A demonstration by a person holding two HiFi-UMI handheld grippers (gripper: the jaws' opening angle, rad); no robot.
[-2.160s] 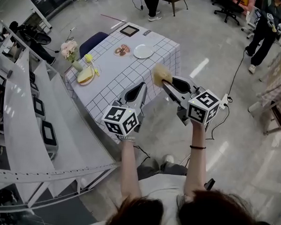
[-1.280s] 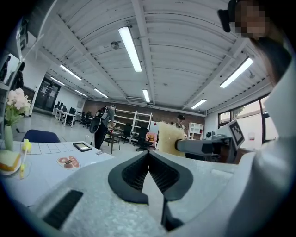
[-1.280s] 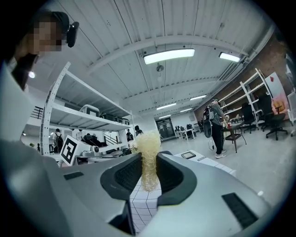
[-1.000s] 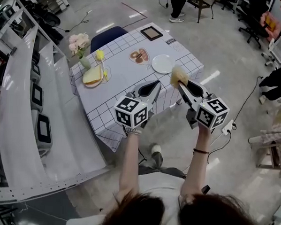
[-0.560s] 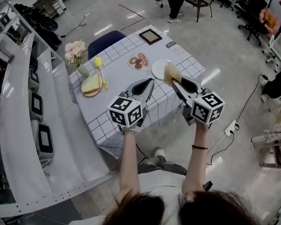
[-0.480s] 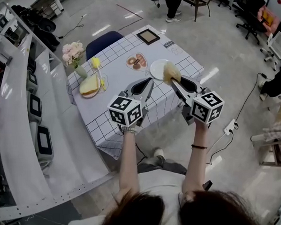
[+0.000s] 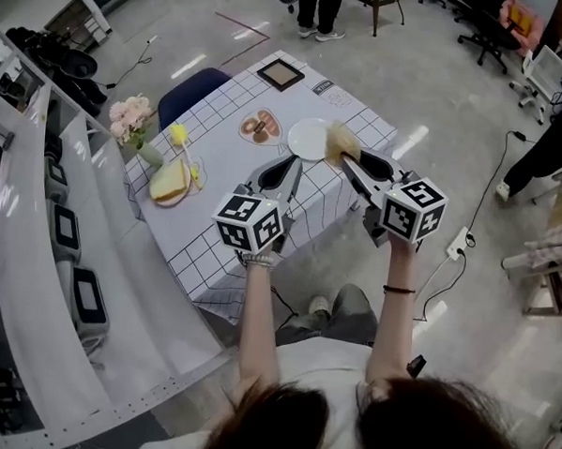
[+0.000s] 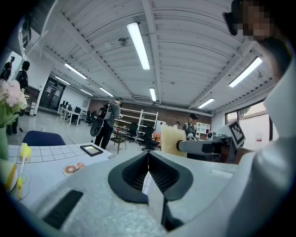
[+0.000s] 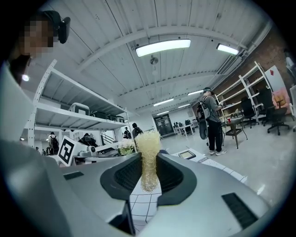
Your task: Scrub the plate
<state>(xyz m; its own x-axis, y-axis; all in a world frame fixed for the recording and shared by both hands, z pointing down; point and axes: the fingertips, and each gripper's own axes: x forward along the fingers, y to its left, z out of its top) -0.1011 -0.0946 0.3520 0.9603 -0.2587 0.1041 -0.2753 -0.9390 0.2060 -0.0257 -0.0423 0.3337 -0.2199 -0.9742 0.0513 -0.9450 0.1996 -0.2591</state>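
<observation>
Yellow scrubber (image 7: 341,142) clamped in the right hand-held gripper (image 7: 346,160), short of the plate (image 7: 307,139); left hand-held gripper (image 7: 288,165) closed, empty; scrubbing unstarted.

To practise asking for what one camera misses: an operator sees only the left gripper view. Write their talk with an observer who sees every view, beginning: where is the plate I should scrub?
Operator: Where is the plate I should scrub?
Observer: The head view shows the white plate on the checked table, toward its far side.
Operator: Is the right tool ready?
Observer: Its own view shows the right tool shut on a yellow scrubber, held in the air.
</observation>
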